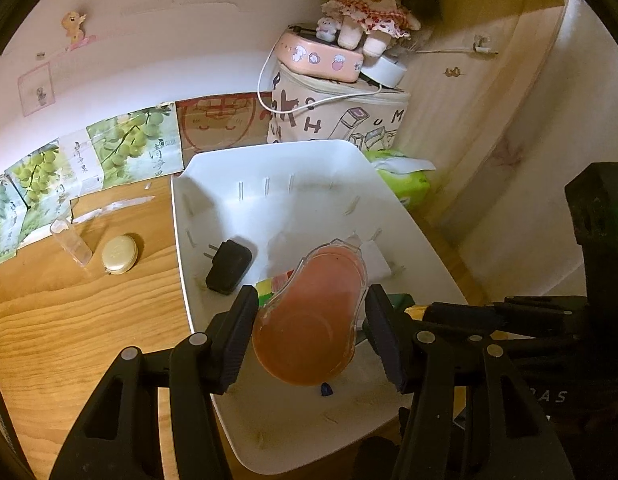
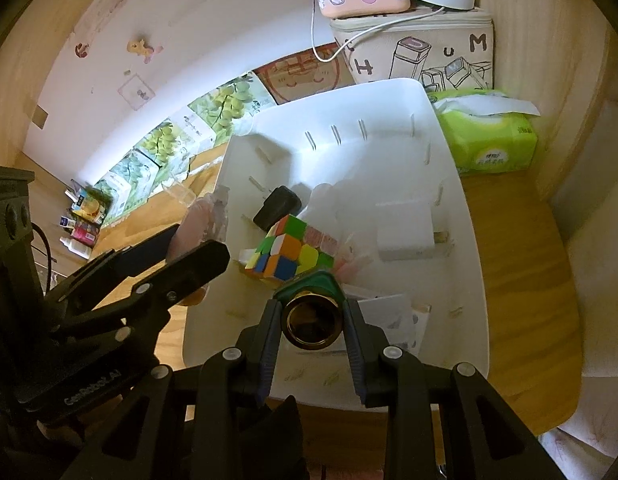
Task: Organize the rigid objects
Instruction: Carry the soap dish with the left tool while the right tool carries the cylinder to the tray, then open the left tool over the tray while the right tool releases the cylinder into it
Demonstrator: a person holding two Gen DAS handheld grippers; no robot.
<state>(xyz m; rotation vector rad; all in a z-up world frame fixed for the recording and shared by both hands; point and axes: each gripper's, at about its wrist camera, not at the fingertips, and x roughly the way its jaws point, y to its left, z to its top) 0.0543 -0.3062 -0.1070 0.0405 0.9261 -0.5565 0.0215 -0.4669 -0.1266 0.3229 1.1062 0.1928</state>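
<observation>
The left gripper (image 1: 309, 316) is clamped on a pink case (image 1: 309, 316), the right gripper (image 2: 311, 316) on a gold bottle (image 2: 311, 318); both hang over the white tray (image 2: 469, 240). This looks like the placing step: next, lower each beside the cube (image 2: 287, 254) and let go.

We see a white tray (image 2: 465, 216) on a wood-grain table (image 1: 81, 312). In it lie a black plug (image 1: 228, 267) and a cube (image 2: 287, 254) of green, orange, yellow, blue and pink squares. A pink case (image 1: 313, 312) is held near; the far tissue pack (image 2: 493, 148) is lime green.
</observation>
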